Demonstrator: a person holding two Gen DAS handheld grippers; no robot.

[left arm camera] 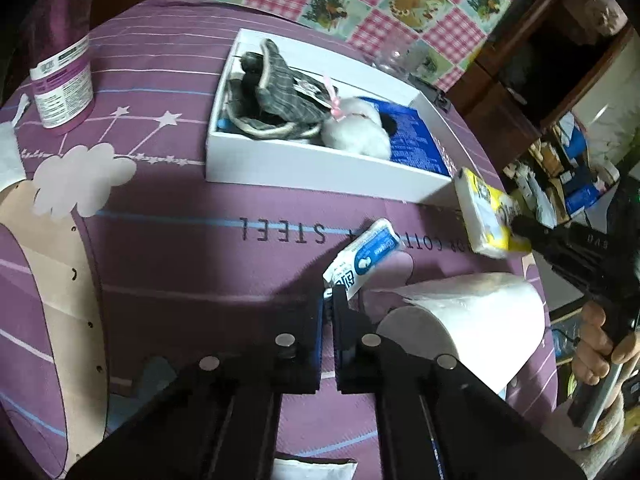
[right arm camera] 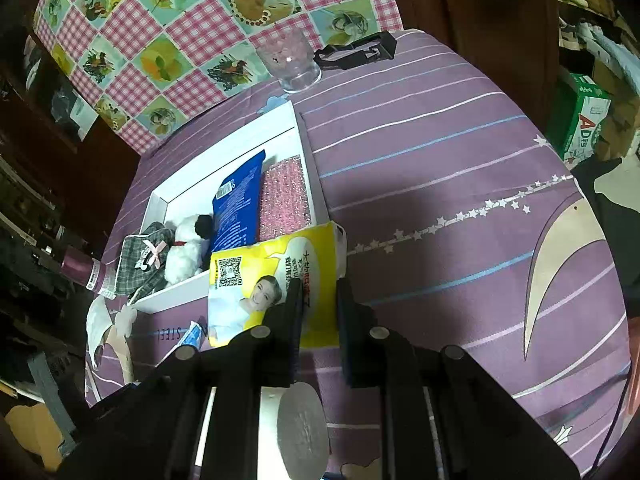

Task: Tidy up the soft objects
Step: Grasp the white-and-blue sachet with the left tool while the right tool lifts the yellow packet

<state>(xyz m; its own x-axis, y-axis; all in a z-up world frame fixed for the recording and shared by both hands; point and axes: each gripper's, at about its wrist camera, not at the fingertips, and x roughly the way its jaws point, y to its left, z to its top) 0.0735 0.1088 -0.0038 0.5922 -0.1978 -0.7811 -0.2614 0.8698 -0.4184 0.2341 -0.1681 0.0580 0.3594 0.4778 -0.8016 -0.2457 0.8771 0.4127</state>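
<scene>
While the left gripper [left arm camera: 329, 300] is pinched shut on the end of a blue-and-white tissue pack [left arm camera: 362, 258] lifted in front of the white tray [left arm camera: 320, 168], a yellow tissue pack [right arm camera: 276, 280] is clamped between the jaws of the right gripper [right arm camera: 318, 300] at the tray's near right corner. Inside the tray, a grey plaid pouch [left arm camera: 276, 88], a white plush toy [left arm camera: 358, 130], a blue packet [right arm camera: 240, 204] and a pink sponge [right arm camera: 285, 200] are laid side by side. A toilet paper roll [left arm camera: 464, 320] is seen on the purple cloth [right arm camera: 440, 160] nearer than the tray.
</scene>
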